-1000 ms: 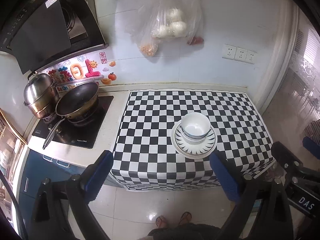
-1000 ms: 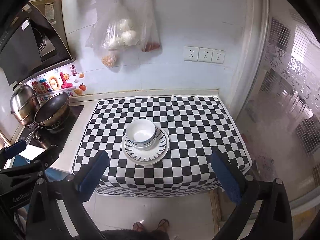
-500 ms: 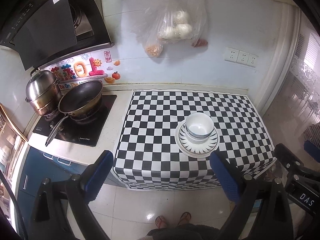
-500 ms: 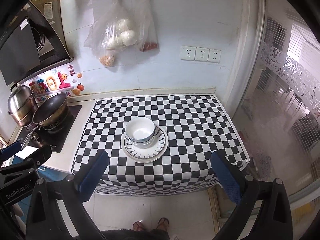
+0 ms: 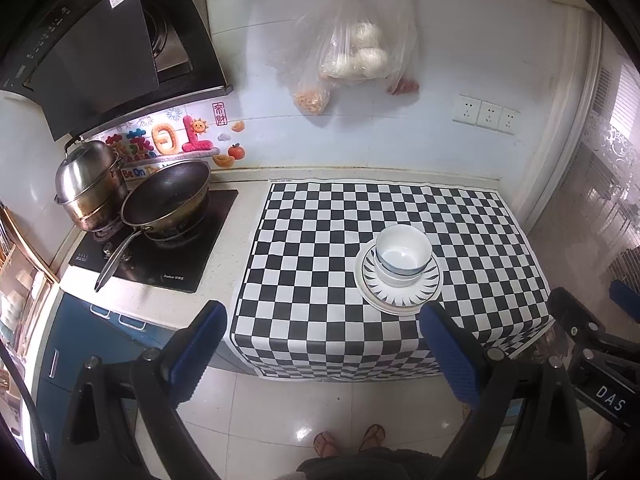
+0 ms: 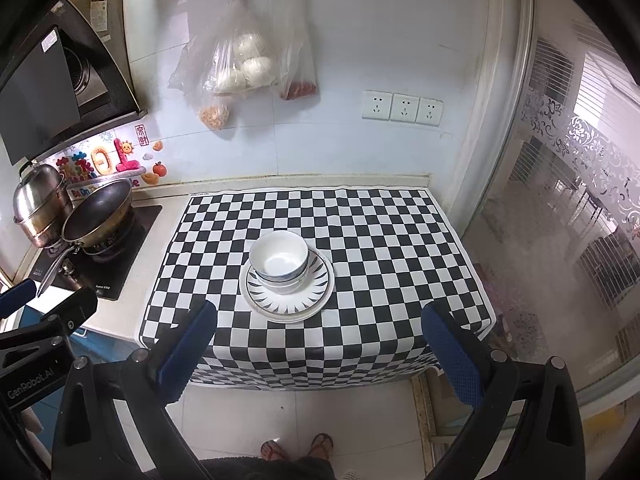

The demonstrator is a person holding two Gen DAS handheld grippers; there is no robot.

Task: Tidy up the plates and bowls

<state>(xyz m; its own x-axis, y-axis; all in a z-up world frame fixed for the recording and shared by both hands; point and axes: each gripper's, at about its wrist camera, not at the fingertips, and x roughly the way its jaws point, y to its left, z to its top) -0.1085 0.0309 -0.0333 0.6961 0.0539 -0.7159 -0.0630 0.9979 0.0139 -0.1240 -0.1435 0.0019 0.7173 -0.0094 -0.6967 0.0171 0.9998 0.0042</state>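
Status: the bowls point(image 5: 403, 261) sit nested (two at least, by the double rim) on the stacked plates point(image 5: 416, 300), right of centre on the checkered cloth point(image 5: 312, 248); in the right wrist view the same stack point(image 6: 289, 280) lies near the cloth's middle, slightly toward the front edge; judged from this, the sorting looks essentially finished, nothing else of crockery is visible on the counter, and what remains is at most a nudge of the stack or your retreat. Your left gripper point(image 5: 324, 354) hangs over the floor in front of the counter, jaws wide apart and holding nothing; your right gripper point(image 6: 320, 354) likewise, jaws spread, empty, well apart from the stack. The wok point(image 5: 166, 196) and steel pot point(image 5: 88, 184) rest on the hob, untouched by either tool. Against the frames one second back: the stack has not shifted on its squares; both cameras have drifted only slightly, the scene sliding a little in frame; jaw opening unchanged.
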